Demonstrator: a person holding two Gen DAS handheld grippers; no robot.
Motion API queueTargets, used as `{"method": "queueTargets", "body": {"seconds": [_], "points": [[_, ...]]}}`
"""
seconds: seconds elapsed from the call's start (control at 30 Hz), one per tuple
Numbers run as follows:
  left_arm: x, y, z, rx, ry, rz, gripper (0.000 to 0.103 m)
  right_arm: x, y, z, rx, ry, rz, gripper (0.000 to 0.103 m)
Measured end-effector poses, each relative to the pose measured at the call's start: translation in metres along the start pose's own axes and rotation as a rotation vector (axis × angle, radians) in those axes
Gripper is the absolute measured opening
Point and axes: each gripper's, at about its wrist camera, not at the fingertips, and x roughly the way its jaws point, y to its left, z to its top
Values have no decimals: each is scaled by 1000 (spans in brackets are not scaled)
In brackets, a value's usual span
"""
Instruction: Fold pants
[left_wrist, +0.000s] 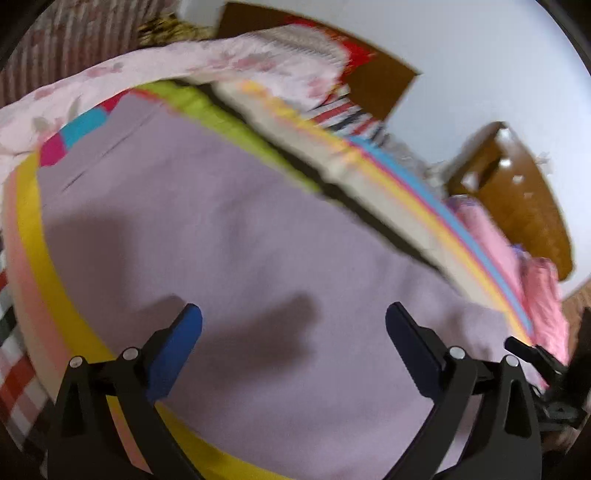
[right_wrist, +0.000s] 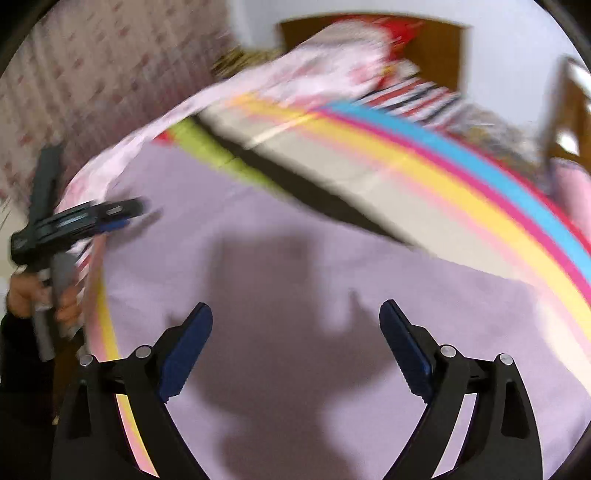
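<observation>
The lilac pants (left_wrist: 229, 229) lie spread flat on a bed with a rainbow-striped sheet (left_wrist: 37, 236). They also fill the right wrist view (right_wrist: 295, 221). My left gripper (left_wrist: 293, 317) is open and empty, hovering just above the fabric. My right gripper (right_wrist: 295, 314) is open and empty above the pants too. The left gripper shows side-on in the right wrist view (right_wrist: 125, 212), over the pants' left edge. The right gripper's body pokes in at the right edge of the left wrist view (left_wrist: 535, 354). Both views are motion-blurred.
A pink floral blanket (left_wrist: 184, 70) is bunched along the far side of the bed, with a striped cloth (left_wrist: 343, 114) beside it. Pink folded cloth (left_wrist: 543, 295) lies at the right. A wooden headboard (left_wrist: 517, 192) and a white wall stand behind.
</observation>
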Motion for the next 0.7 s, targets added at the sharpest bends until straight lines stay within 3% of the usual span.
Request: {"method": "queueTargets", "body": {"seconds": [0.1, 0.17, 0.27, 0.37, 0.47, 0.5, 0.57, 0.63, 0.7], "points": [[-9, -61, -14, 112, 2, -123, 100, -46, -56, -37, 143, -77, -184, 88], [-4, -123, -38, 255, 72, -276, 100, -73, -93, -64, 253, -102, -244, 88], [8, -202, -77, 472, 145, -420, 100, -113, -147, -107, 426, -124, -312, 89], [28, -238, -107, 563, 200, -405, 100, -138, -182, -142, 526, -96, -370, 89], [59, -238, -122, 557, 267, -335, 99, -151, -197, -172, 505, -83, -417, 89], [55, -235, -125, 571, 217, -353, 101, -150, -202, -182, 507, -55, -451, 89], [57, -239, -126, 586, 221, -329, 101, -147, -215, -202, 517, -27, -482, 89], [58, -241, -125, 579, 235, -311, 101, -149, -215, -208, 499, -87, -449, 89], [57, -242, -122, 554, 245, -288, 101, -146, -212, -205, 517, -83, -464, 89]]}}
